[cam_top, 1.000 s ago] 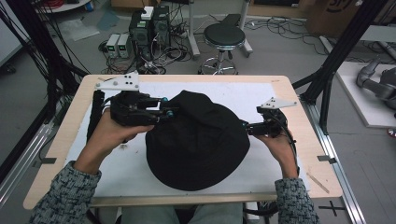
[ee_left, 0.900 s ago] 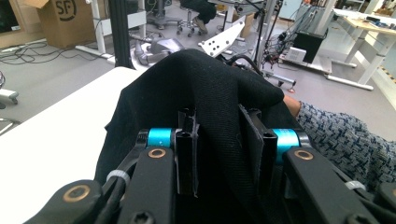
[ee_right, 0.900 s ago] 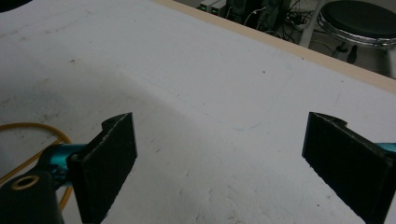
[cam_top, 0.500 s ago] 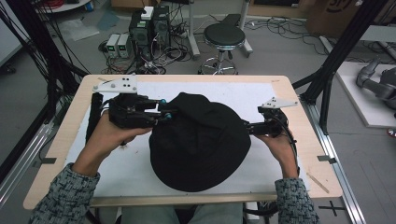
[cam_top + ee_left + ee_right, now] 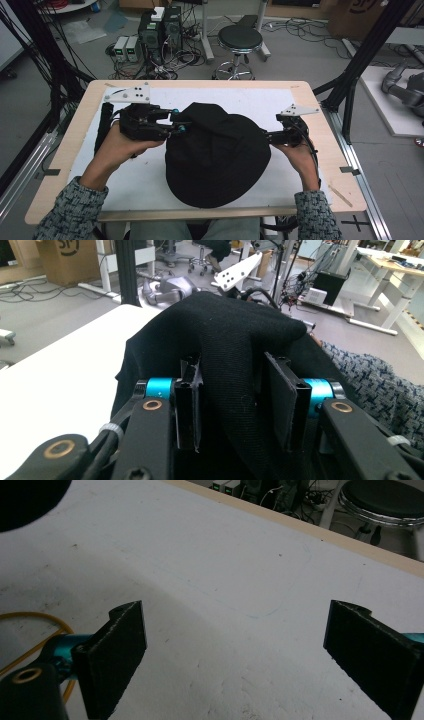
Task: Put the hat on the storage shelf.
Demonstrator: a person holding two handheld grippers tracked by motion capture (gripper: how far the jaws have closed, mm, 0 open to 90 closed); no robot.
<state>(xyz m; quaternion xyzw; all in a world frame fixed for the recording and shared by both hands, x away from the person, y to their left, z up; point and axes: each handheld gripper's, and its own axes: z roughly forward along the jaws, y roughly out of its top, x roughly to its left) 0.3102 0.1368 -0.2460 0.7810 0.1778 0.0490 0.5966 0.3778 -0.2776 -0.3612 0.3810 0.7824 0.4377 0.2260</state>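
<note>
A black knit cloth (image 5: 217, 155) lies bunched in the middle of the white mat (image 5: 135, 180). My left gripper (image 5: 179, 120) is at its upper left edge. In the left gripper view a thick fold of the cloth (image 5: 230, 340) rises between the jaws, and the left gripper (image 5: 232, 410) is shut on it. At the cloth's right edge sits my right gripper (image 5: 268, 136). The right gripper view has the right gripper (image 5: 235, 650) wide open over bare mat, with nothing between its pads and a corner of the cloth (image 5: 25, 500) at top left.
The wooden table (image 5: 75, 135) carries the white mat, with bare strips at its left and right edges. A person's patterned sleeves (image 5: 70, 215) come in from the bottom. Beyond the far edge stand a black stool (image 5: 240, 40) and computer boxes (image 5: 160, 27) on the floor.
The cloth's left edge has drawn in to the right with my left gripper. The right gripper has stayed at the cloth's right edge.
</note>
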